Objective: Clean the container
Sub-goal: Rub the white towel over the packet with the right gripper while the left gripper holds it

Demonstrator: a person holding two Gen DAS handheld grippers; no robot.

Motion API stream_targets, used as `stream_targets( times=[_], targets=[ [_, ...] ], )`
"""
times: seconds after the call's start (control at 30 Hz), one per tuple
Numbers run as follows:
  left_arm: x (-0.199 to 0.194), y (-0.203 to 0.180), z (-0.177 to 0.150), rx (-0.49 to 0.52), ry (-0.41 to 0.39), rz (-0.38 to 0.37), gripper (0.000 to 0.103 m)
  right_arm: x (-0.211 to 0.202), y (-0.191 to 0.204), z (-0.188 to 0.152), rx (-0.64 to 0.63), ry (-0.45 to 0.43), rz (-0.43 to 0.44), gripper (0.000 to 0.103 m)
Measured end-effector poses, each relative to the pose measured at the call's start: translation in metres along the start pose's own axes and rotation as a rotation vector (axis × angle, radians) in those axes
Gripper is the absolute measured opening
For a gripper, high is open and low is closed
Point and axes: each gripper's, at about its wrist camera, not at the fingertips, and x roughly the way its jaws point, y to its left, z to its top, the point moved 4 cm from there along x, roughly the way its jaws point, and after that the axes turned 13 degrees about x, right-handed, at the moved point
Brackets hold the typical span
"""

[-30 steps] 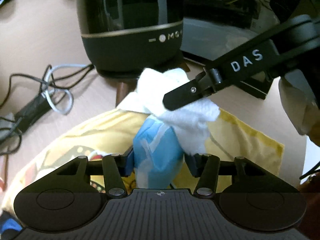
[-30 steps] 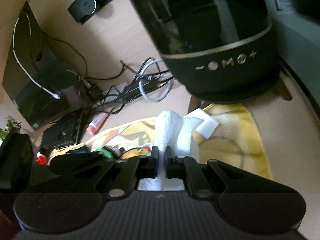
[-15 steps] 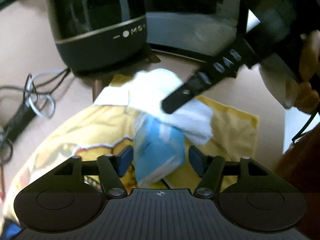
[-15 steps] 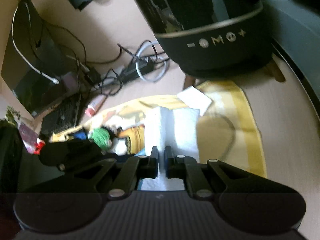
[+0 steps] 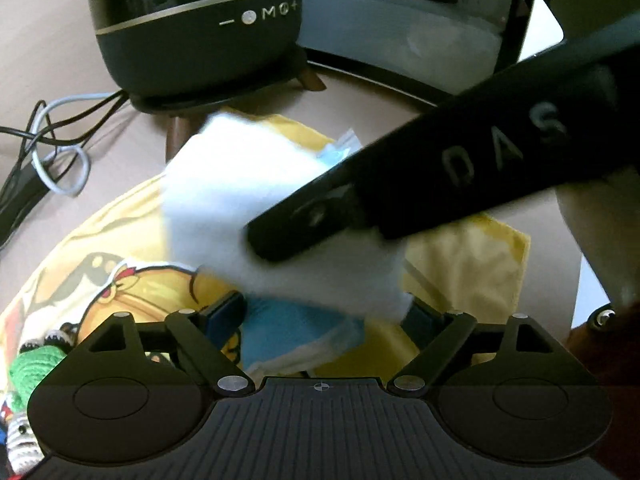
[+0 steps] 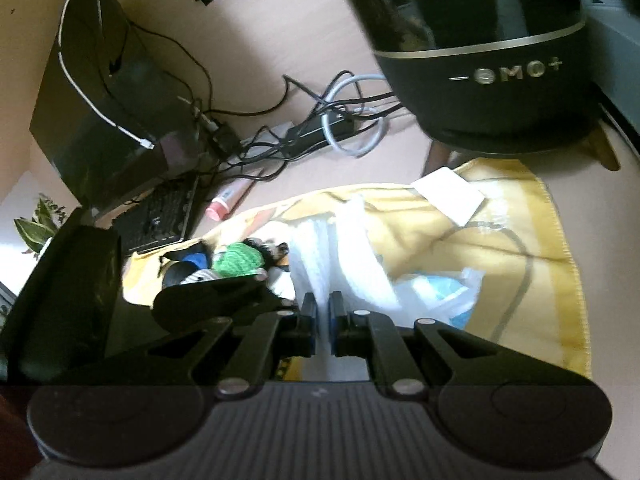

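- The blue tissue packet (image 5: 296,332) lies on the yellow cloth (image 5: 472,264), between the left gripper's (image 5: 324,316) opening jaws, pads clear of it.
- The right gripper (image 6: 323,320) is clamped on a white tissue (image 6: 340,264) above the packet.
- A black speaker (image 5: 200,36) stands behind the cloth.

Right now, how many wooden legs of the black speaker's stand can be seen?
2 in the right wrist view: left leg beside the yellow cloth, right leg at the speaker's far side. Others may be hidden behind it.

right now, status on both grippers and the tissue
Left gripper opening, blue pack loose between pads. Right gripper shut on tissue. Yellow cloth beneath, nothing blocking.
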Motion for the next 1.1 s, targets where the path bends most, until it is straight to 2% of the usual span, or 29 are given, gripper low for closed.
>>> stream_targets(
  times=[0.03, 0.1, 0.17, 0.23, 0.27, 0.43, 0.5, 0.57, 0.7, 0.77, 0.83, 0.93, 0.97, 1.03, 1.1],
  targets=[
    [0.0, 0.002, 0.0, -0.004, -0.002, 0.007, 0.075, -0.002, -0.007, 0.002, 0.011, -0.01, -0.022, 0.007],
    [0.001, 0.007, -0.001, 0.013, -0.007, 0.045, 0.071, -0.007, -0.022, 0.007, 0.039, -0.033, -0.068, 0.007],
    [0.0, 0.011, 0.001, 0.072, -0.023, 0.125, 0.065, -0.011, -0.033, 0.013, 0.06, -0.057, -0.099, 0.007],
    [-0.001, 0.016, 0.004, 0.127, -0.035, 0.22, 0.064, -0.013, -0.04, 0.02, 0.072, -0.077, -0.126, 0.007],
    [-0.002, 0.019, 0.005, 0.144, -0.036, 0.242, 0.064, -0.012, -0.043, 0.022, 0.077, -0.079, -0.132, 0.007],
    [-0.002, 0.018, -0.003, 0.157, 0.0, 0.185, 0.069, -0.002, -0.046, 0.025, 0.102, -0.063, -0.121, 0.007],
    [-0.004, 0.015, -0.007, 0.137, 0.01, 0.152, 0.074, -0.001, -0.04, 0.027, 0.101, -0.063, -0.086, 0.007],
    [-0.005, 0.016, -0.009, 0.091, 0.012, 0.111, 0.083, 0.001, -0.032, 0.029, 0.114, -0.051, -0.015, 0.007],
    [-0.002, 0.018, -0.008, 0.042, 0.008, 0.096, 0.085, 0.023, -0.014, 0.026, 0.105, 0.019, 0.08, 0.007],
    [-0.004, 0.02, -0.009, 0.024, 0.009, 0.104, 0.086, 0.032, -0.009, 0.02, 0.052, 0.033, 0.043, 0.008],
    [-0.009, 0.025, -0.011, -0.01, 0.011, 0.107, 0.088, 0.033, -0.008, 0.016, -0.026, 0.007, -0.014, 0.008],
    [-0.018, 0.034, -0.014, -0.102, 0.001, 0.091, 0.092, 0.022, -0.01, 0.018, -0.126, -0.069, -0.114, 0.02],
    [-0.02, 0.037, -0.014, -0.14, -0.009, 0.073, 0.093, 0.021, -0.012, 0.02, -0.143, -0.083, -0.142, 0.032],
    [-0.021, 0.042, -0.014, -0.199, -0.019, 0.042, 0.093, 0.02, -0.021, 0.024, -0.115, -0.09, -0.16, 0.048],
    [-0.019, 0.042, -0.015, -0.216, -0.016, 0.029, 0.093, 0.023, -0.028, 0.029, -0.073, -0.083, -0.171, 0.051]
  ],
)
